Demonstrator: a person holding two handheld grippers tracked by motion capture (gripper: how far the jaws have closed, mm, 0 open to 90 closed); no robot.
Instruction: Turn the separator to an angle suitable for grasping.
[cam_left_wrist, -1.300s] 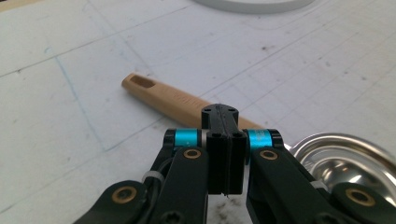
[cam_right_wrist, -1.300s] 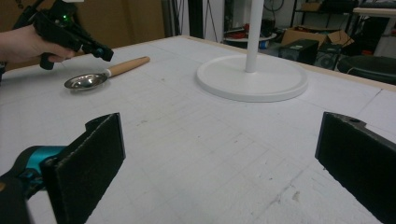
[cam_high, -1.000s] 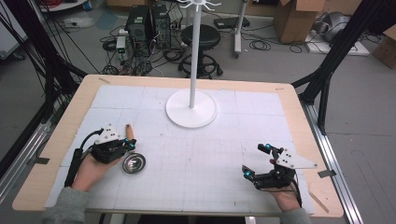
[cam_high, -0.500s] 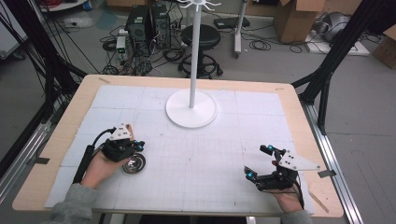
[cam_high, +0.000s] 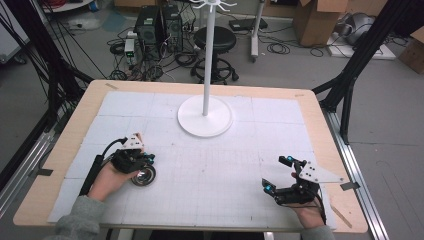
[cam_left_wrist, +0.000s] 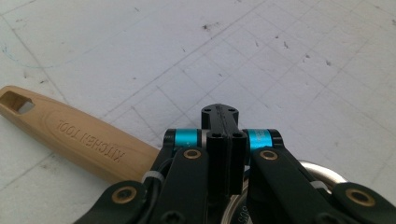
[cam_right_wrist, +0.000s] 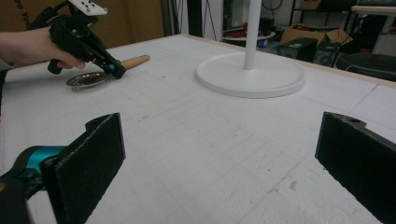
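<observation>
left claw (cam_left_wrist: 219, 122): my jaws pressed together, nothing visibly pinched, poised over the strainer (cam_high: 143, 176).
strainer: lies flat on the desk (cam_high: 210, 165), front left; wooden handle (cam_left_wrist: 74, 140) sticks out past my claw.
right claw (cam_high: 278, 176): spread wide, idle, well apart.
tip: I'd spread first, then straddle the handle near the metal rim (cam_left_wrist: 324, 173).
risk: rim may tip.

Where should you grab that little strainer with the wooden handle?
Probably the wooden handle: it lies flat on the table, long and narrow, so jaws can close across its width from above. The round metal bowl is wide and shallow, harder to pinch. The left gripper, jaws shut, sits where handle meets bowl.
</observation>
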